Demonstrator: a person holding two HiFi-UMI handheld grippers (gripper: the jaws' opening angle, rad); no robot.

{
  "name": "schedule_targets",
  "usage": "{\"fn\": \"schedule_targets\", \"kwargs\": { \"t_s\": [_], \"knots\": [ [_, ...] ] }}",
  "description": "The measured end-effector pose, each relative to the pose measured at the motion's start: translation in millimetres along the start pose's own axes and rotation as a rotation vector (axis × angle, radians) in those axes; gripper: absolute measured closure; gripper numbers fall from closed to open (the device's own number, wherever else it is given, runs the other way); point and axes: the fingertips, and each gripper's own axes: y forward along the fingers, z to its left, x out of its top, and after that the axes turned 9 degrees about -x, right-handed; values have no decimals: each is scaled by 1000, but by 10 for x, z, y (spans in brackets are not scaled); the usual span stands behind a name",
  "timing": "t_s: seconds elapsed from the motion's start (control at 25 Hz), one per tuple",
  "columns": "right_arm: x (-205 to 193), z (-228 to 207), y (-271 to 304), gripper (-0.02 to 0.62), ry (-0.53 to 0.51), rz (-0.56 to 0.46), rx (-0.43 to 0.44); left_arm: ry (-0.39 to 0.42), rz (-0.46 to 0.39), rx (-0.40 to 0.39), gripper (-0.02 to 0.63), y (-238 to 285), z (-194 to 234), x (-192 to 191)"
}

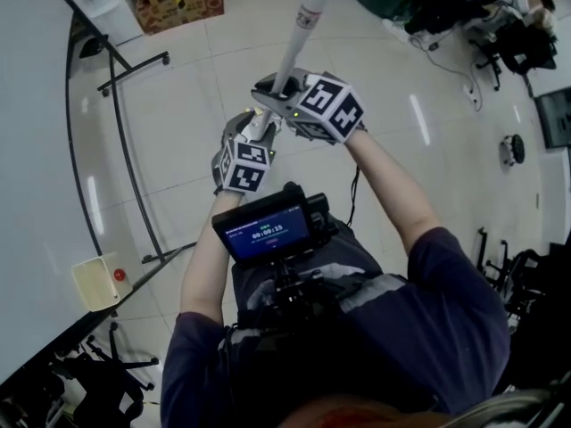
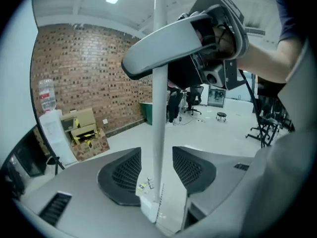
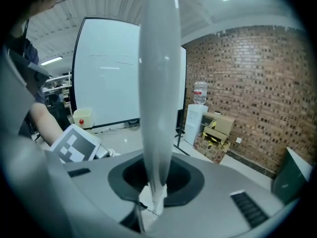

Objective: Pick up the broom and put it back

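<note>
Two grippers are raised in front of the person in the head view, both at the broom handle [image 1: 302,27], which runs from them toward the top edge, above the tiled floor [image 1: 196,78]. The right gripper [image 1: 284,89] is the farther one along the handle. The left gripper [image 1: 257,130] is just behind it, nearer to the body. The brush end is in no pic, so I cannot say if it is off the floor.

Left gripper view: the handle stands between the two pads w/ a small gap on each side, so this tool is apart and does not press on it. Higher on the handle, the right gripper's jaw sits against it. Behind are a brick wall [image 2: 84,73] and cardboard boxes [image 2: 84,130].

Right gripper view: the pads are together on the handle, clamped, no gap visible, and the handle goes up out of frame. A whiteboard [image 3: 109,88] stands behind.

Progress, in my judgement: the pick-up part looks done or nearly done, because the handle is carried high and the right side alone has the grip. What is left is to bring the broom to its place, set it down and release. Which place is meant, the pics don't show. The left one prob. should close on the handle, or serve as a guide, for the carrying.
</note>
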Motion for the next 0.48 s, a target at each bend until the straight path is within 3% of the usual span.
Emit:
{"fn": "schedule_targets", "kwargs": {
  "t_s": [0.28,0.48],
  "knots": [
    [369,185,-311,541,44,-128,98,124,-9,54,408,-22,8,158],
    [404,-28,-631,541,101,-220,134,135,-53,65,437,22,-132,373]
  ]
}}
